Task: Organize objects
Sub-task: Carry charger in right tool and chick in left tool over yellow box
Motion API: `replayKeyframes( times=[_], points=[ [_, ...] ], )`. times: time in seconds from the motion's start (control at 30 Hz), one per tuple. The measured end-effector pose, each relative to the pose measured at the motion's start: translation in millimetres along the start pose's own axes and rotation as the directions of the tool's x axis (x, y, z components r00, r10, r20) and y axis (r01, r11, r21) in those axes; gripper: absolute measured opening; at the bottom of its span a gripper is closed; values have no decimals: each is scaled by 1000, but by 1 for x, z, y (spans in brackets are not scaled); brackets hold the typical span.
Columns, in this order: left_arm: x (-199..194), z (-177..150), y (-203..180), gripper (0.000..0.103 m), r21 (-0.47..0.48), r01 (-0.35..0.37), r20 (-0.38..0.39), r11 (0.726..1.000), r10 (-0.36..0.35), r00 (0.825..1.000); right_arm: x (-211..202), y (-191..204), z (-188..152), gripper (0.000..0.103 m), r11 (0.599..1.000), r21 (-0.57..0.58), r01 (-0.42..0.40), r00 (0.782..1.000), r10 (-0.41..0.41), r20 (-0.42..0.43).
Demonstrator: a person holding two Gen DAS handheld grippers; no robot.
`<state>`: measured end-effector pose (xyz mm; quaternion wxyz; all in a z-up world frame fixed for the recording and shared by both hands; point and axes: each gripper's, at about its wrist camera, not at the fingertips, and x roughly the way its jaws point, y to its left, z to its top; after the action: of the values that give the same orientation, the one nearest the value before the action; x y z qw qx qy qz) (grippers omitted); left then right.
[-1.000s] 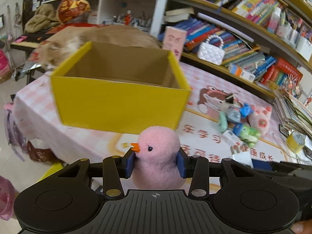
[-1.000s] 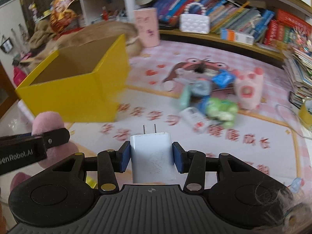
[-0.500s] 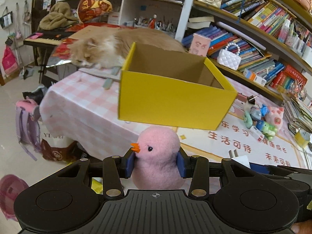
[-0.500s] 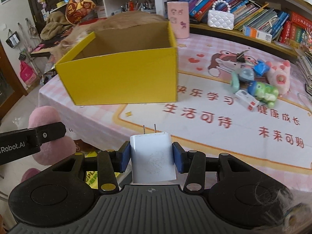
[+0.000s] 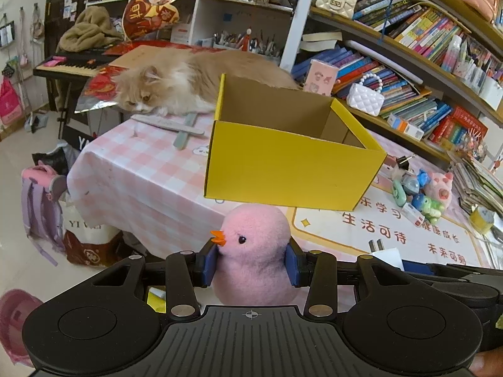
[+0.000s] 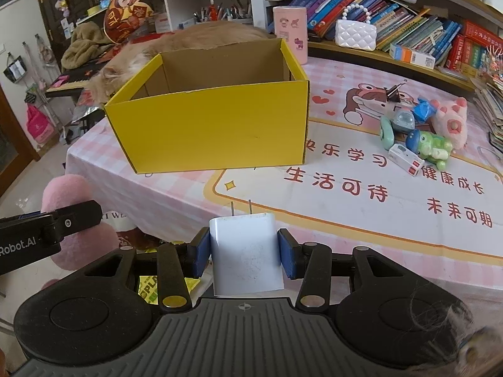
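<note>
My left gripper [image 5: 251,265] is shut on a pink plush chick [image 5: 254,251] with an orange beak, held off the near table edge. My right gripper [image 6: 243,248] is shut on a white two-prong charger plug [image 6: 245,251], prongs pointing forward. An open, empty yellow cardboard box [image 5: 289,166] [image 6: 213,125] stands on the pink tablecloth ahead of both grippers. In the right wrist view the left gripper's finger and the chick [image 6: 72,194] show at the left. A heap of small toys [image 6: 421,132] [image 5: 421,191] lies right of the box.
A ginger cat [image 5: 188,81] lies on the table behind the box. Bookshelves [image 5: 408,62] run along the far right, with a white quilted purse [image 6: 355,34] and a pink cup [image 6: 289,31]. A stack of magazines [image 5: 481,182] sits at the right edge. Bags [image 5: 41,207] lie on the floor at the left.
Both grippers have drawn back from the box, which now looks smaller and farther away. The chick and the charger stay clamped as before.
</note>
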<state>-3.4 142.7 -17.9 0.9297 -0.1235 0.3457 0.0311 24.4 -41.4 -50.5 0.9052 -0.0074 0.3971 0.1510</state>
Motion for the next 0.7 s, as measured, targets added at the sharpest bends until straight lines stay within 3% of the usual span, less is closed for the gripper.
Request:
replayKeyframes(
  times=[0.33,0.7],
  points=[
    [0,3,4,41,-24,14,12,1000,-13,1000,1,7,1,42,999,-40,0,1000,0,-5],
    [1,59,-8,42,-24,62,139,998,-58,989,-8,8,45,42,997,-76,-9,989,20,143]
  ],
)
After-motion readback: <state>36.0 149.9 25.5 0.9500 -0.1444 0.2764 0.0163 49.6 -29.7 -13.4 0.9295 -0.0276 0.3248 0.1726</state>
